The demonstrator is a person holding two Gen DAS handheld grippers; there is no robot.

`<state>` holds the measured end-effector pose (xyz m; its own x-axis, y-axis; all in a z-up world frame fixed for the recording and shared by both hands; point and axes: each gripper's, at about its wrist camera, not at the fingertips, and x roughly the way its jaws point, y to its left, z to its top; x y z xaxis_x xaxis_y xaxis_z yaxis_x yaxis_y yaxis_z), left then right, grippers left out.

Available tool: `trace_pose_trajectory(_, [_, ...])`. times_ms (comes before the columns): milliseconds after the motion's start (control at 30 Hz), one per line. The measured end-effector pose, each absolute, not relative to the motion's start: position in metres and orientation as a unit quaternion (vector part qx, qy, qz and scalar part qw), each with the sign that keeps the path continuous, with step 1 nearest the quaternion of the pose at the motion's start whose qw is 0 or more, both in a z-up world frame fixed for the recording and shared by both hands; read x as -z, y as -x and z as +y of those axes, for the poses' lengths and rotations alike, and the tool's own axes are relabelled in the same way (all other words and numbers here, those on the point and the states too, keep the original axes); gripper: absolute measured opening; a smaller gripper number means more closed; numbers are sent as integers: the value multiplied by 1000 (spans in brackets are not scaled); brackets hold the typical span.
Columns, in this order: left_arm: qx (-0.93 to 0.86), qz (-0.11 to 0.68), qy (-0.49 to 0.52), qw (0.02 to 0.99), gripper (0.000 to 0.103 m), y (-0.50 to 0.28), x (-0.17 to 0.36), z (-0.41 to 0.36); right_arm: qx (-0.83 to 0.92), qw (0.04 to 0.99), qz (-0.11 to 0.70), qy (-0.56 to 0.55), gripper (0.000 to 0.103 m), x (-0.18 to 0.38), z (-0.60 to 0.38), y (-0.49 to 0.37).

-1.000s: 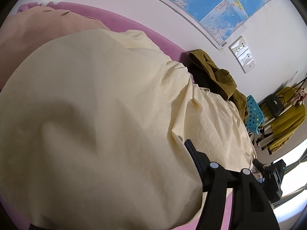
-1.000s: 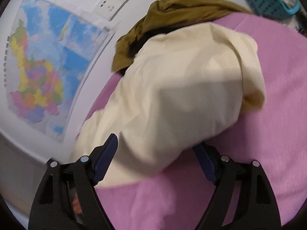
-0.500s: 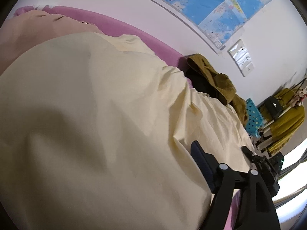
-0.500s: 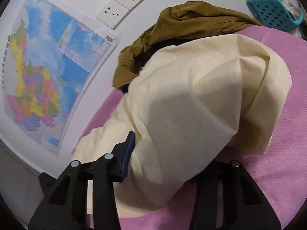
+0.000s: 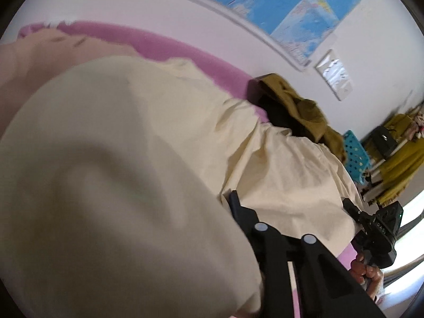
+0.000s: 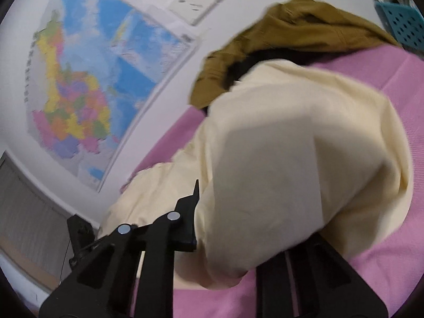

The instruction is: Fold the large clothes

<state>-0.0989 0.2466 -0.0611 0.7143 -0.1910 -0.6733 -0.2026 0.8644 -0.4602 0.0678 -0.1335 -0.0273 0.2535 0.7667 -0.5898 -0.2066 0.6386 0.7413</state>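
Cream-yellow garment [image 5: 137, 159]: large, plain, of thin woven cloth, softly creased. It was spread lengthwise over a pink-purple cover [image 6: 397, 251], one end bunched and lifted into a rounded hump [image 6: 291, 172], the other end likewise raised close to the lens. Its far edge was laid against an olive-brown garment [image 6: 304, 29] heaped at the wall.

Both wrist views sit very close over the cream garment [image 5: 132, 172] [image 6: 291, 159], tilted down toward the map wall [image 5: 291, 2] [image 6: 87, 84]. Shared toward 1 o'clock: olive jacket [image 5: 299, 108] [image 6: 291, 34], blue basket [image 5: 356, 156] [image 6: 402, 21].
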Motion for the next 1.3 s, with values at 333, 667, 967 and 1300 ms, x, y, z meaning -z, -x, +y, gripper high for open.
trace_pose_trajectory(333, [-1, 404, 261, 877, 61, 94, 79, 255, -317, 727, 553, -254, 59, 47, -126, -66])
trace_pose_trajectory(667, [-16, 404, 232, 885, 27, 86, 67, 245, -338, 738, 536, -231, 17, 34, -114, -71])
trace_pose_trajectory(967, [-19, 374, 174, 911, 18, 97, 32, 232, -383, 760, 486, -198, 13, -23, -96, -62])
trace_pose_trajectory(1300, [-8, 334, 148, 931, 17, 112, -7, 230, -422, 774, 441, -168, 13, -73, -75, -59])
